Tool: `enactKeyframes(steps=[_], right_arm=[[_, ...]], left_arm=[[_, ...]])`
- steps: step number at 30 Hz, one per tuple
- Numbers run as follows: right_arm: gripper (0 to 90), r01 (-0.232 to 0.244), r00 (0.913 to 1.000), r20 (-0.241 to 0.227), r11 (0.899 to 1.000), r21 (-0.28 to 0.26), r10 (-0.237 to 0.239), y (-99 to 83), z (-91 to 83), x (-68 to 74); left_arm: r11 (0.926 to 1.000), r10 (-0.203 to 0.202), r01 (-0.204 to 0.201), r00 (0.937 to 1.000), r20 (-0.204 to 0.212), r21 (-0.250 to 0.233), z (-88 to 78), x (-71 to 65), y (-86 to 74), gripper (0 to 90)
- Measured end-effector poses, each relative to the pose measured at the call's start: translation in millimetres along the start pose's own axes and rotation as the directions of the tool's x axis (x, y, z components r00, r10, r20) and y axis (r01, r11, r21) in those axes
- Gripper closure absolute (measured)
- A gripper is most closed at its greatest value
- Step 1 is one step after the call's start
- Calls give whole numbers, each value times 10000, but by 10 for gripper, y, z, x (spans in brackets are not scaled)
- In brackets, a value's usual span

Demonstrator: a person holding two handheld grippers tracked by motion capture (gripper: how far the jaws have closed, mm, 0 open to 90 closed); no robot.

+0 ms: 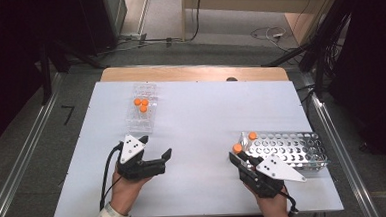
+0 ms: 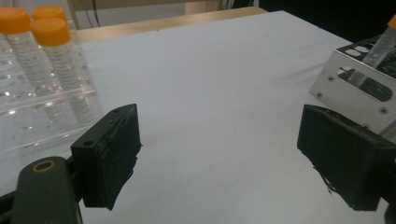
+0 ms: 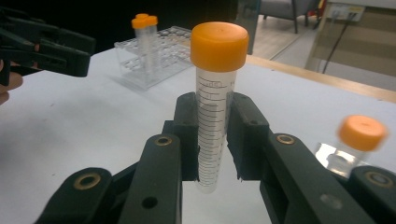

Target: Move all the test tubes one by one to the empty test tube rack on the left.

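Observation:
My right gripper (image 3: 214, 122) is shut on a clear graduated tube (image 3: 211, 154) with an orange cap (image 3: 219, 44), held upright between the pads. In the high view this tube (image 1: 237, 148) sits in the right gripper (image 1: 240, 157) just at the left end of the metal rack (image 1: 293, 152). One orange-capped tube (image 1: 252, 135) stands in that rack's far left corner. My left gripper (image 1: 156, 147) hovers over the sheet below the clear plastic rack (image 1: 142, 116). Its jaws (image 2: 224, 154) stand wide open with nothing between them. The clear rack holds three orange-capped tubes (image 1: 141, 104).
A white sheet (image 1: 201, 113) covers the table, with a wooden strip (image 1: 194, 72) along its far edge. The metal rack (image 2: 348, 79) shows at the right of the left gripper view and the clear rack (image 2: 28, 116) at its left. Cables trail from both grippers.

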State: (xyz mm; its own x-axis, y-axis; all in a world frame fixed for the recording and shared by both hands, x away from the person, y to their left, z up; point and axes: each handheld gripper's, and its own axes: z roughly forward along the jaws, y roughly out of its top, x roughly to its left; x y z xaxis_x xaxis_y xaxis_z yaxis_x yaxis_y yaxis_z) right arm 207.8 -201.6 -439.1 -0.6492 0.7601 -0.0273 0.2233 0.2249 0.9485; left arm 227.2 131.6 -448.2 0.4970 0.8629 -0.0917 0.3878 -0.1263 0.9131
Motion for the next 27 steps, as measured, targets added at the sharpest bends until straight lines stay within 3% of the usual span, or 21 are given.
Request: enactKeyframes(steps=[5,9,14,19,27], right_arm=[[723,121,9991,-421,9997,213,-112,8,174,92],[723,176,9981,-592,9989,439,-150,7,322,144],[723,262,9957,-910,9972,694,-199,10,489,228],[723,456,9904,-1341,9945,939,-327,-4,594,348],[723,643,9817,-1848,9938,907,-466,26,674,508]], left_arm=[[9996,214,-206,9988,437,-190,-25,-147,44,137],[9975,639,-619,9958,650,-336,-62,-273,85,138],[9956,781,-726,9922,975,-588,-92,-390,133,158],[9920,1026,-915,9858,1332,-868,-94,-473,181,263],[9930,1108,-994,9713,2106,-640,13,-539,179,437]])
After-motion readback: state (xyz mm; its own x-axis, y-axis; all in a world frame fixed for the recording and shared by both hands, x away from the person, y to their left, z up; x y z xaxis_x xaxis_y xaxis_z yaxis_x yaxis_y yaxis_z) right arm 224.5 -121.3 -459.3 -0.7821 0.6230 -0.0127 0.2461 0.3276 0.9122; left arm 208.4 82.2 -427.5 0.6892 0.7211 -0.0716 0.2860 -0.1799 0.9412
